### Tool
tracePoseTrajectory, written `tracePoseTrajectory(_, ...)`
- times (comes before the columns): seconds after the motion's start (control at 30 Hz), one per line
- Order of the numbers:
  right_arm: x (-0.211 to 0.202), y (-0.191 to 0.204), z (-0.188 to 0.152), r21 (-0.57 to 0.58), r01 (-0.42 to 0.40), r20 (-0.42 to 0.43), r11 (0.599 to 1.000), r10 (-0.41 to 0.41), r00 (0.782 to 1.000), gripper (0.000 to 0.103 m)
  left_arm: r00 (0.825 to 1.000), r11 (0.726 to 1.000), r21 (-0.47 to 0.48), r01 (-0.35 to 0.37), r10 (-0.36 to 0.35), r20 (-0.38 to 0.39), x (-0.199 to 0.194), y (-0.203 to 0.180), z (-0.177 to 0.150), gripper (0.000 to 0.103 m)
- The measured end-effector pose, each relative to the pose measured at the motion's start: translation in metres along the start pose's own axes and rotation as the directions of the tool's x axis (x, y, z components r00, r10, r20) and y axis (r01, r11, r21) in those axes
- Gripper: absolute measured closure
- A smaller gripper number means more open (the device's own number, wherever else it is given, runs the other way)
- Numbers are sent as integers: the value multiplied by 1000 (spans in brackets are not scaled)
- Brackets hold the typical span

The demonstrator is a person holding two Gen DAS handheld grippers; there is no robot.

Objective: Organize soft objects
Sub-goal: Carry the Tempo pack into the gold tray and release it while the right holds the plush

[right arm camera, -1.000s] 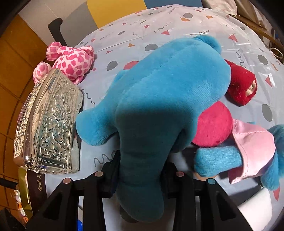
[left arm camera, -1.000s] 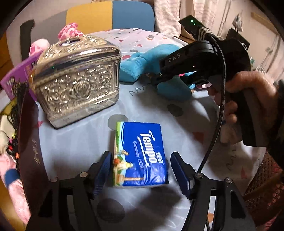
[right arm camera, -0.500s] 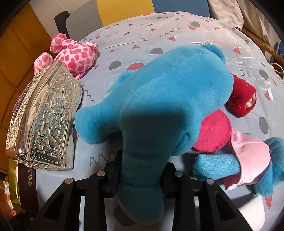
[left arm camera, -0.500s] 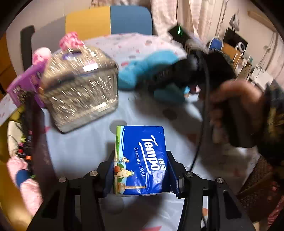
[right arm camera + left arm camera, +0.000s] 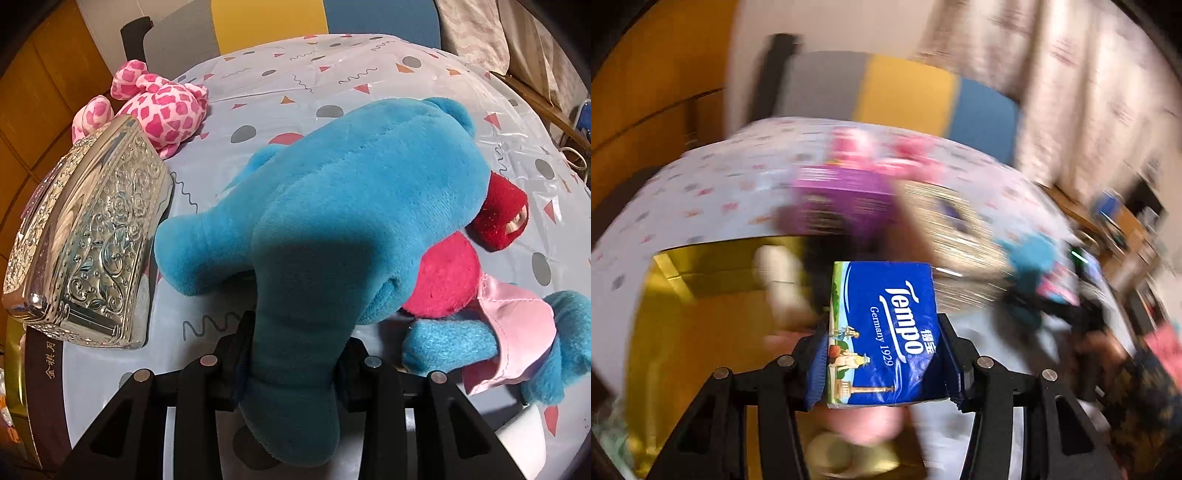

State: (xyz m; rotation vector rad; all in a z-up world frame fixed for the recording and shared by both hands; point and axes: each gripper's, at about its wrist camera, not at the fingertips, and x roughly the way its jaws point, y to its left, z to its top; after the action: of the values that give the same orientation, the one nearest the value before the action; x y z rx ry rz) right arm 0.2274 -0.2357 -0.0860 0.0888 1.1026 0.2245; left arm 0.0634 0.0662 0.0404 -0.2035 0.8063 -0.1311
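My left gripper (image 5: 884,363) pinches tissue pack (image 5: 882,332), right gripper (image 5: 293,360) clamps blue plush (image 5: 332,236) limb — soft stuff, could slip mid-swing w/ fast moves.

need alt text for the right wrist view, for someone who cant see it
The right gripper is clamped on a limb of a big blue plush toy lying on a patterned tablecloth. An embossed silver box sits left, with a pink spotted plush behind it; red and pink soft toys lie right.
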Motion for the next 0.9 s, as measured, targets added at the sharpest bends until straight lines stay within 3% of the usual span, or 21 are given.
tracePoseTrajectory(0.1, 0, -1, 0, -3, 5, 1, 1000, -5, 1000, 67, 993, 987, -111, -117, 117, -7, 4, 52, 10, 51)
tracePoseTrajectory(0.2, -1, 0, -1, -8, 11, 1, 1000, -11, 1000, 67, 984, 951, -255, -177, 163, -77, 19, 110, 13, 51)
tracePoseTrajectory(0.37, -1, -1, -1, -15, 19, 2, 1000, -19, 1000, 67, 969, 908, -346, -237, 195, -151, 47, 155, 9, 51)
tracePoseTrajectory(0.53, -1, 0, -1, -21, 23, 2, 1000, -23, 1000, 66, 961, 899, -347, -267, 223, -162, 80, 165, 21, 50)
tracePoseTrajectory(0.63, -2, 0, -2, -21, 25, 2, 999, -24, 1000, 66, 951, 913, -288, -288, 239, -194, 102, 166, 30, 42)
tracePoseTrajectory(0.7, 0, 0, 0, -22, 25, 1, 999, -25, 1000, 66, 943, 908, -277, -315, 267, -200, 107, 168, 29, 37)
tracePoseTrajectory(0.9, 0, 1, 0, -31, 36, 2, 999, -36, 999, 66, 937, 902, -262, -344, 312, -155, 92, 167, 27, 36)
